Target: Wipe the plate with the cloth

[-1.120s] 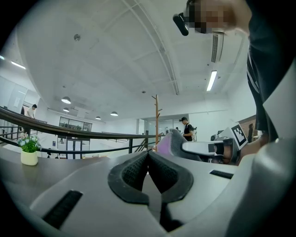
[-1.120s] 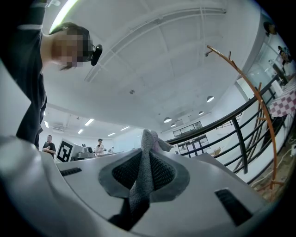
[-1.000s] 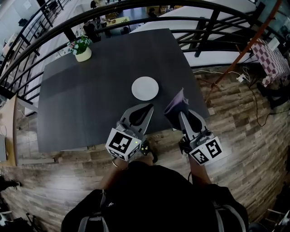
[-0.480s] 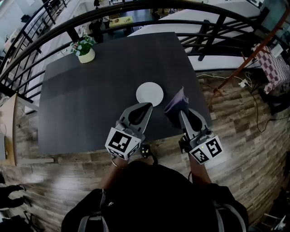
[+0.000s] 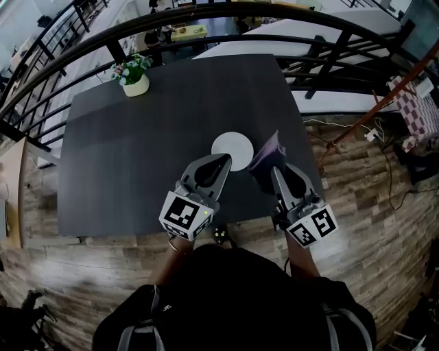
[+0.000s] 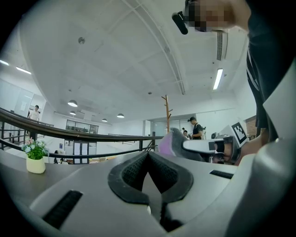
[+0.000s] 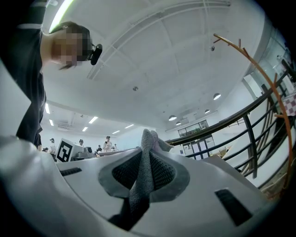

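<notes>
The white plate (image 5: 232, 147) is lying bare on the dark table (image 5: 137, 158), toward the near right part of it. Just to its right, the lilac-grey cloth (image 5: 268, 153) is standing up out of my right gripper (image 5: 274, 171). In the right gripper view I am pinching the cloth (image 7: 146, 159) firmly between both pads of that gripper (image 7: 146, 155), and a bunched fold is sticking out past the tips. My left gripper (image 5: 223, 163) is pointing at the plate's near edge with its tip overlapping the rim in the head view; I cannot tell whether it is touching. In the left gripper view its jaws (image 6: 149, 157) are meeting with nothing between them, and the cloth (image 6: 169, 142) is showing off to the right. A small potted plant (image 5: 135, 74) is sitting at the table's far left corner, well apart from the plate. A black railing (image 5: 206, 12) is curving round the far side, and wooden flooring (image 5: 370, 206) is running beneath me.
</notes>
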### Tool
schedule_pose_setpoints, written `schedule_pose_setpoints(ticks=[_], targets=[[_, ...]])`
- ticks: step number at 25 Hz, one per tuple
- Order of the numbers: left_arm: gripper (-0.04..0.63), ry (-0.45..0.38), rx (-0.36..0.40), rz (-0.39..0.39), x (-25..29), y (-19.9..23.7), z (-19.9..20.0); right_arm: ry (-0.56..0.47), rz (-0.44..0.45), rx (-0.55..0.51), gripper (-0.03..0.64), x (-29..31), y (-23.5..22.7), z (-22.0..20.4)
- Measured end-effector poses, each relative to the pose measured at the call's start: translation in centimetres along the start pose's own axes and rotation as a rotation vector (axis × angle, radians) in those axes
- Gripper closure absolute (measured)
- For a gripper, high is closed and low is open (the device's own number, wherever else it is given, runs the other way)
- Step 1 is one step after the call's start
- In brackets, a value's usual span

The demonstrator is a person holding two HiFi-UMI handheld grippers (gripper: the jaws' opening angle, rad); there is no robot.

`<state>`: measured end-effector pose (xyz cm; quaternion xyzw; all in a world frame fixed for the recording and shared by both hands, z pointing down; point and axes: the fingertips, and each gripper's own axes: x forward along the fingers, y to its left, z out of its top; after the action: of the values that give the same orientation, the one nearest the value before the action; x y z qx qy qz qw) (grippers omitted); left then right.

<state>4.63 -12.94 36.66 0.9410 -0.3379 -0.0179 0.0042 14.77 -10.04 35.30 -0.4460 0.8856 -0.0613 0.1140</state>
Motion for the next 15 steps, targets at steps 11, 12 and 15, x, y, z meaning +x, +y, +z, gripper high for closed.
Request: schedule_pose_setpoints(ticks=[11, 12, 15], targets=[[0.600, -0.001, 0.014, 0.038, -0.2, 2.6, -0.5, 0.000, 0.034, 0.001, 0.574, 2.7, -0.3, -0.8], [0.600, -0.002, 0.015, 0.039, -0.1, 2.9, -0.6, 0.001, 0.034, 0.001, 0.574, 2.9, -0.4, -0.9], [0.598, -0.003, 0.017, 0.038, -0.1, 3.1, -0.6, 0.005, 0.029, -0.001, 0.574, 3.0, -0.6, -1.0]])
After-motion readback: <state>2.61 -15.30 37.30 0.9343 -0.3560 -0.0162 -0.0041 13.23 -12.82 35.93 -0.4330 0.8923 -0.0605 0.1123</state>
